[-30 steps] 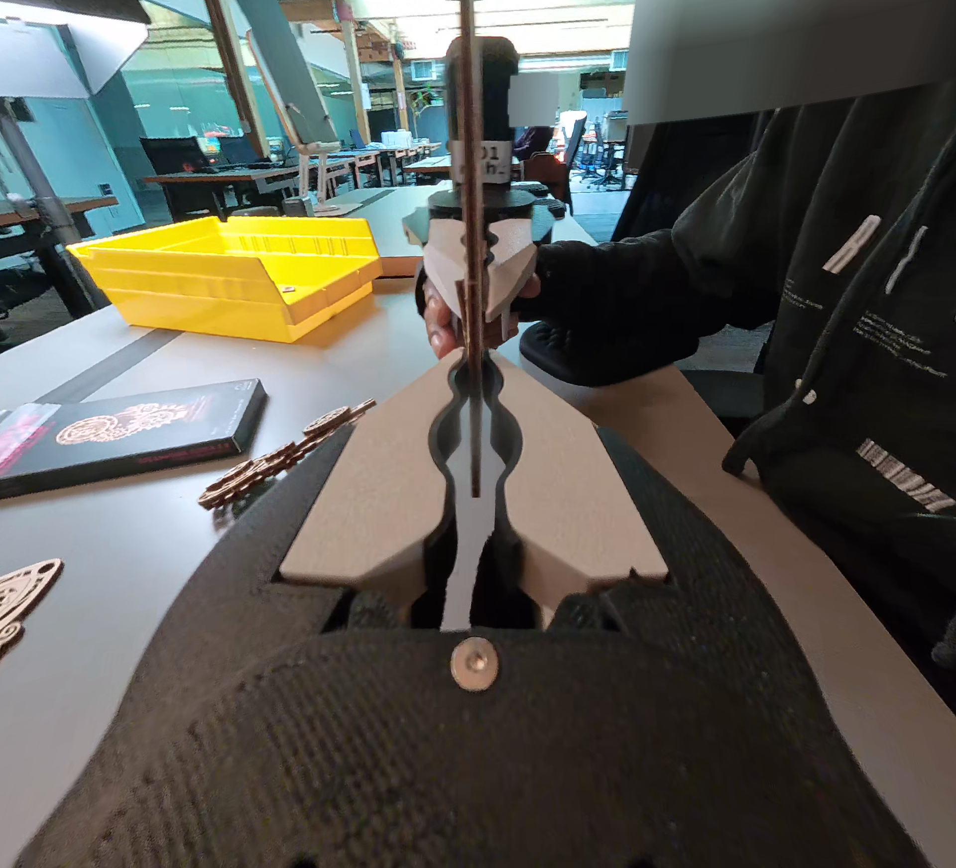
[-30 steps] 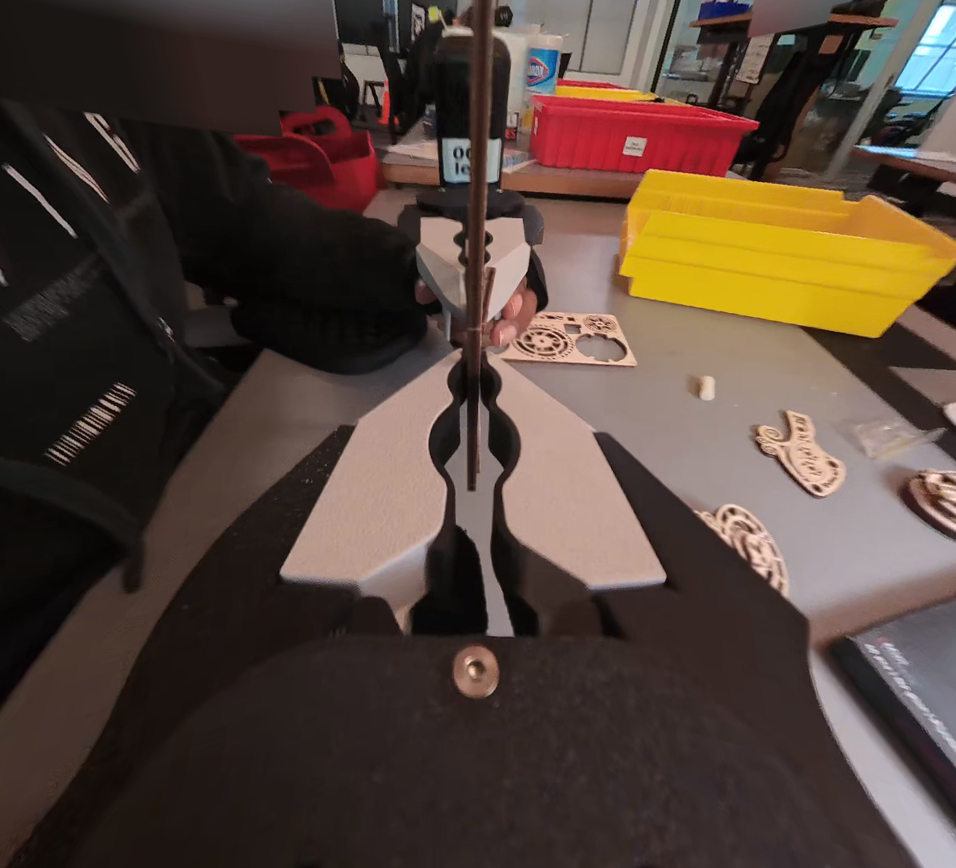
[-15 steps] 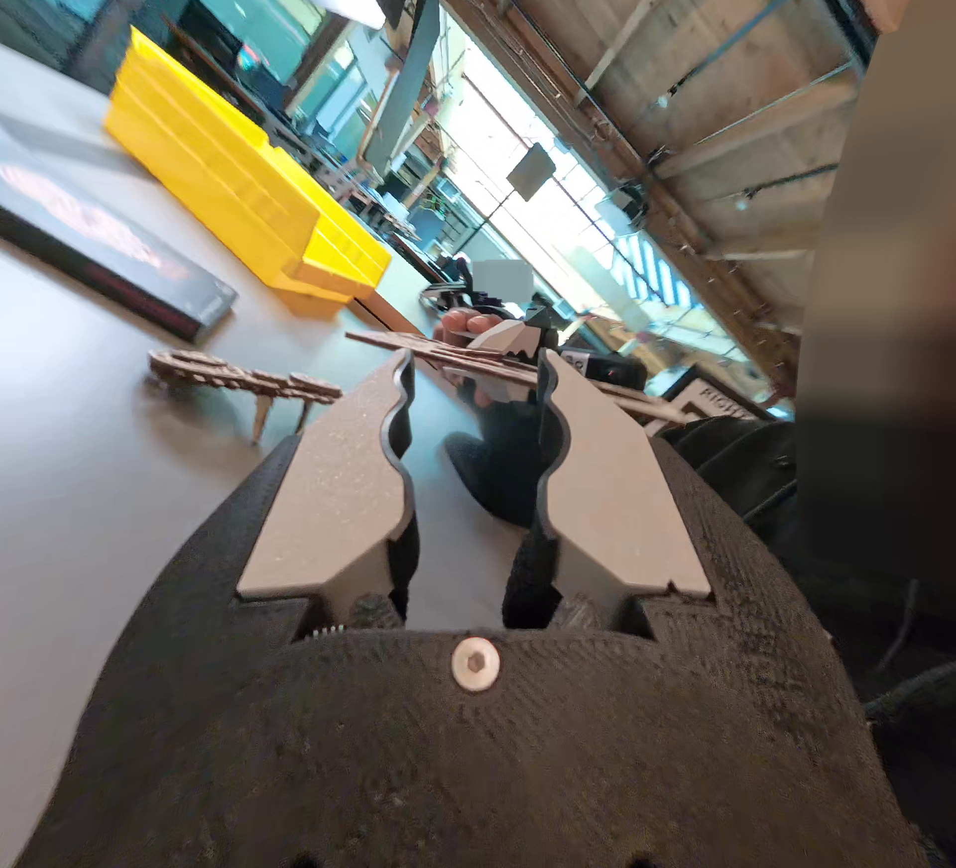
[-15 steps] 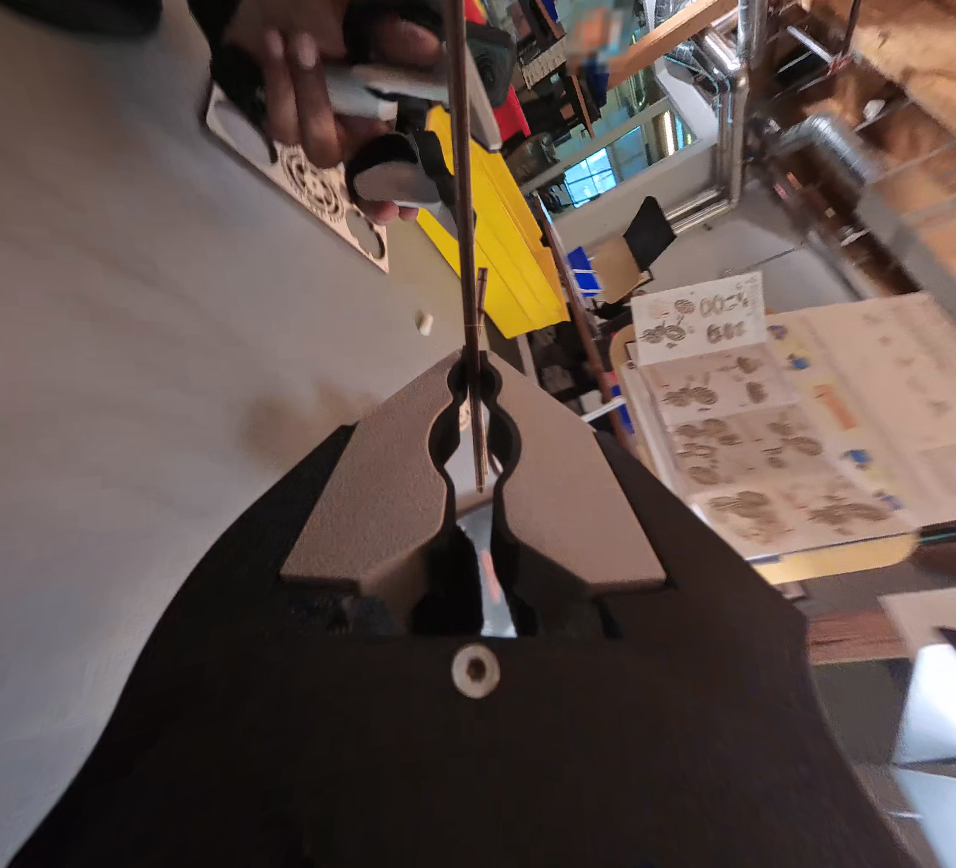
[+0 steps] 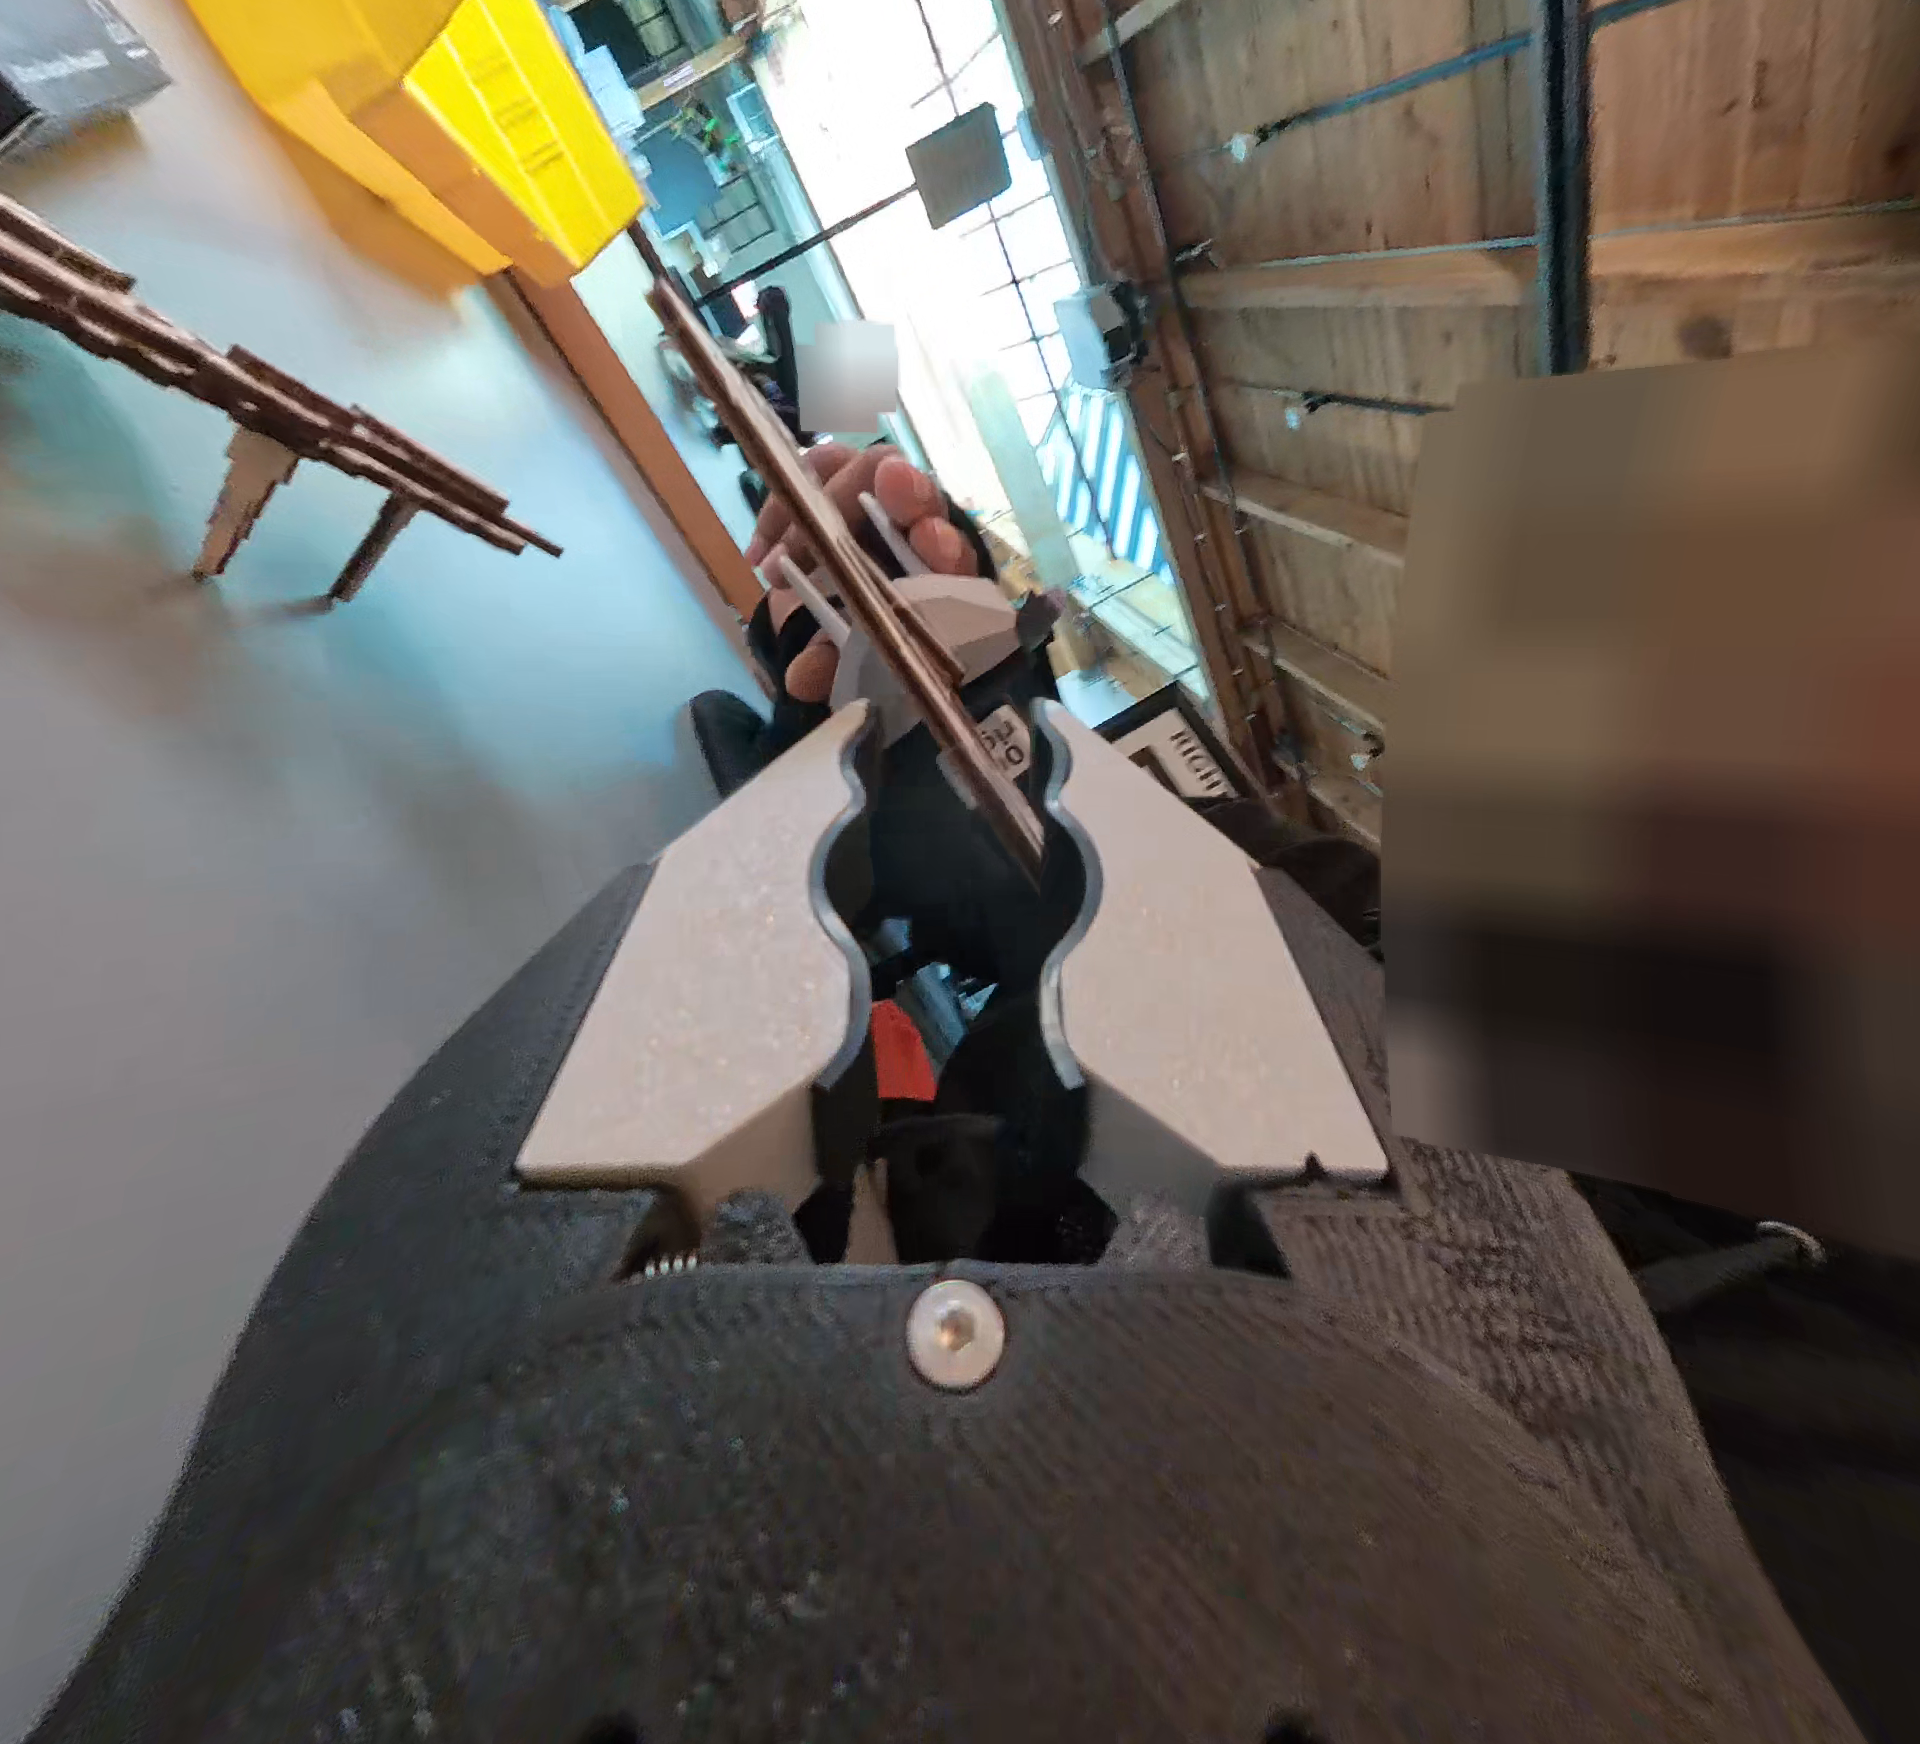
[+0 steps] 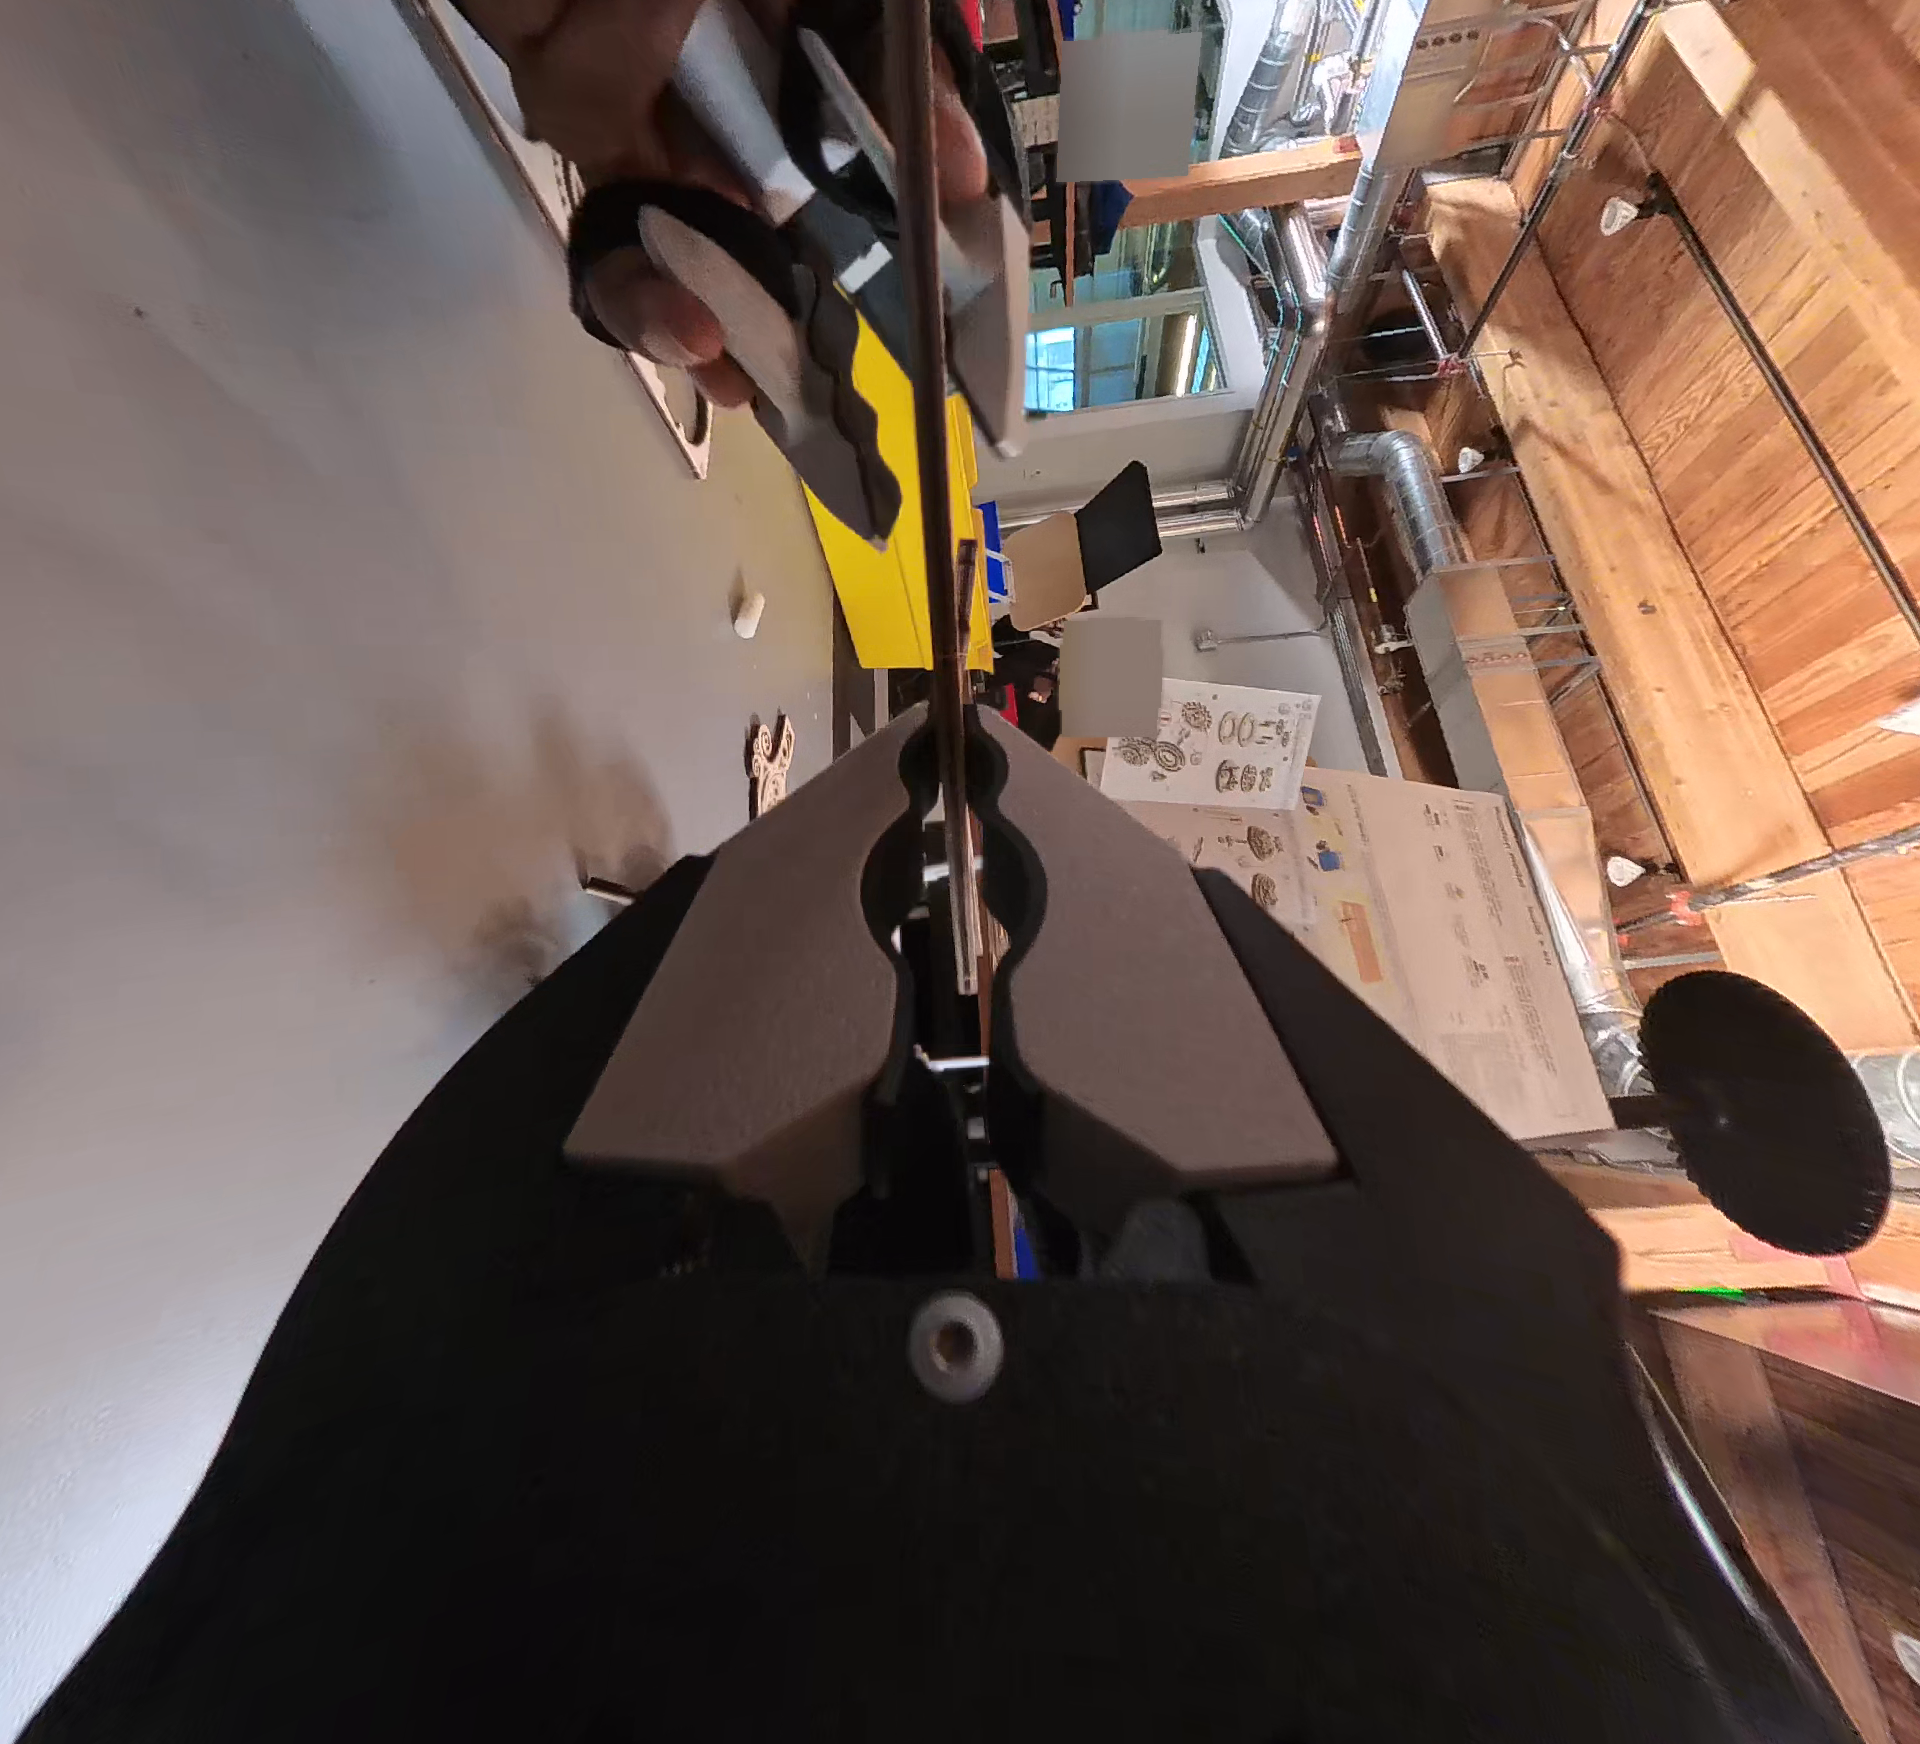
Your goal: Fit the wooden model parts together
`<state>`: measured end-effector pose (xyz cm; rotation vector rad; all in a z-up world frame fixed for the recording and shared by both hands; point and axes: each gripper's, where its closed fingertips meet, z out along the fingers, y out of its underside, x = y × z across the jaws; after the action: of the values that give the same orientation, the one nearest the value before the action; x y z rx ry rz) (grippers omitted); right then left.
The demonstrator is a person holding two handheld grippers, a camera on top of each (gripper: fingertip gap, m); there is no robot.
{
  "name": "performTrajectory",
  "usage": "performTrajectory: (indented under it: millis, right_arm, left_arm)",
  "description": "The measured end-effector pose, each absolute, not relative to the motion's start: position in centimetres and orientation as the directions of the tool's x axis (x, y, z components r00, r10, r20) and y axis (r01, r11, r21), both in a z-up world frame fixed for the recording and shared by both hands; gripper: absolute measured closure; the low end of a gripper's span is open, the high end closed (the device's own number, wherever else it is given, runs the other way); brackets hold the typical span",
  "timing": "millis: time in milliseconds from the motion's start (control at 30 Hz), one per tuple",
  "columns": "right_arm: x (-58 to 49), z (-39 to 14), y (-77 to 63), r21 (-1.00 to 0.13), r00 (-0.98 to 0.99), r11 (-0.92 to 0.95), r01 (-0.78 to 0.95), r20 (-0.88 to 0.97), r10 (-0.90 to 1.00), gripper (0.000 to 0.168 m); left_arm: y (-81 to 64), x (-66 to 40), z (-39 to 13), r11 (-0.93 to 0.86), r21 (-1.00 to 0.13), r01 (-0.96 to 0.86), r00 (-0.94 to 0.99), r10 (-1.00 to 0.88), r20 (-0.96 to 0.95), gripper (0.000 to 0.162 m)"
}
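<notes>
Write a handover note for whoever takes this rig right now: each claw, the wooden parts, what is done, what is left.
Left claw: open, holding nothing; the thin wooden panel's end sits between its fingers.
Right claw: shut on the panel, held in the air edge-on.
Partly built wooden assembly stands on the table; a loose cut-out piece lies flat there.
Done: panel picked up.
Left: probably regrip it, then fit it to the other parts.
</notes>
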<state>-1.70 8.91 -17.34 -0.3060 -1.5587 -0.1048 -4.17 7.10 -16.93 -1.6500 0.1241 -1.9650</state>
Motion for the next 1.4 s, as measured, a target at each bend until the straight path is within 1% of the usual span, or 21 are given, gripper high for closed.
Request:
performTrajectory:
  millis: [33,67,167,300,367,500,600,633,700,767,833,900,1000,1033,1100,1167,1233,1300,1400]
  right_arm:
    - [-1.7,-17.4,9.1,-0.125,0.021,0.955,0.268,0.992,0.124,0.167]
    - [-1.7,-17.5,9.4,-0.129,0.024,0.953,0.274,0.992,0.127,0.167]
    - [-1.7,-17.4,9.9,-0.136,0.042,0.946,0.293,0.991,0.13,0.164]
    - [-1.5,-17.4,10.6,-0.17,0.061,0.934,0.314,0.985,0.159,0.157]
    - [-1.5,-17.6,10.7,-0.209,0.045,0.929,0.306,0.978,0.205,0.154]
    - [-1.1,-17.5,11.2,-0.277,0.053,0.912,0.303,0.96,0.274,0.148]
    - [-0.8,-17.5,11.5,-0.385,0.06,0.878,0.285,0.921,0.385,0.149]
    - [-0.7,-17.4,11.6,-0.452,0.069,0.851,0.27,0.89,0.451,0.149]
    - [-0.5,-16.8,11.8,-0.618,0.099,0.755,0.221,0.784,0.613,0.149]
    - [-0.5,-16.4,11.9,-0.742,0.103,0.645,0.184,0.667,0.738,0.148]
    - [-0.8,-16.5,12.0,-0.809,0.098,0.558,0.184,0.58,0.809,0.143]
    - [-1.3,-17.2,11.6,-0.852,0.076,0.484,0.199,0.506,0.859,0.134]
    - [-2.2,-17.4,10.9,-0.92,0.058,0.349,0.179,0.364,0.93,0.132]
    - [-2.4,-17.3,10.9,-0.935,0.062,0.313,0.165,0.326,0.943,0.132]
    - [-2.5,-17.0,11.0,-0.953,0.07,0.273,0.127,0.284,0.956,0.143]
    - [-2.6,-17.5,11.3,-0.958,0.076,0.251,0.14,0.263,0.962,0.15]
    - [-2.6,-17.9,11.6,-0.958,0.081,0.24,0.157,0.254,0.964,0.168]
    - [-2.7,-18.1,11.2,-0.961,0.05,0.225,0.159,0.236,0.971,0.168]
    - [-2.8,-18.5,11.8,-0.957,0.084,0.227,0.179,0.244,0.966,0.166]
  left_arm:
    - [7.1,-4.0,-17.2,-0.835,-0.424,0.351,-0.064,-0.474,0.878,0.142]
    - [7.1,-4.0,-17.3,-0.835,-0.423,0.353,-0.062,-0.472,0.879,0.149]
    - [7.3,-4.0,-17.5,-0.824,-0.436,0.362,-0.034,-0.479,0.877,0.155]
    - [7.9,-4.6,-17.5,-0.801,-0.441,0.405,-0.001,-0.483,0.876,0.158]
    - [8.4,-5.2,-17.6,-0.786,-0.441,0.434,0.026,-0.478,0.878,0.162]
    - [9.2,-6.3,-17.9,-0.763,-0.436,0.478,0.067,-0.464,0.883,0.162]
    - [9.8,-7.0,-18.1,-0.746,-0.428,0.51,0.091,-0.448,0.889,0.162]
    - [9.9,-7.2,-18.2,-0.741,-0.429,0.516,0.103,-0.444,0.89,0.162]
    - [10.2,-7.4,-18.6,-0.731,-0.441,0.521,0.138,-0.438,0.889,0.162]
    - [10.3,-7.4,-19.0,-0.721,-0.47,0.509,0.189,-0.439,0.878,0.162]
    - [10.4,-7.2,-19.4,-0.709,-0.507,0.491,0.24,-0.449,0.861,0.162]
    - [10.3,-6.9,-19.6,-0.702,-0.532,0.473,0.272,-0.458,0.846,0.162]
    - [10.2,-6.3,-19.9,-0.702,-0.548,0.454,0.296,-0.462,0.836,0.161]
    - [10.1,-6.1,-20.0,-0.701,-0.553,0.45,0.302,-0.464,0.833,0.161]
    - [10.0,-5.7,-20.0,-0.701,-0.559,0.442,0.307,-0.468,0.829,0.161]
    - [9.7,-5.4,-20.0,-0.704,-0.568,0.427,0.314,-0.473,0.823,0.161]
    - [9.7,-5.2,-20.1,-0.697,-0.583,0.418,0.333,-0.48,0.812,0.161]
    - [9.7,-5.3,-20.1,-0.689,-0.592,0.418,0.346,-0.482,0.805,0.161]
    - [9.9,-5.6,-20.1,-0.682,-0.594,0.428,0.357,-0.476,0.804,0.161]
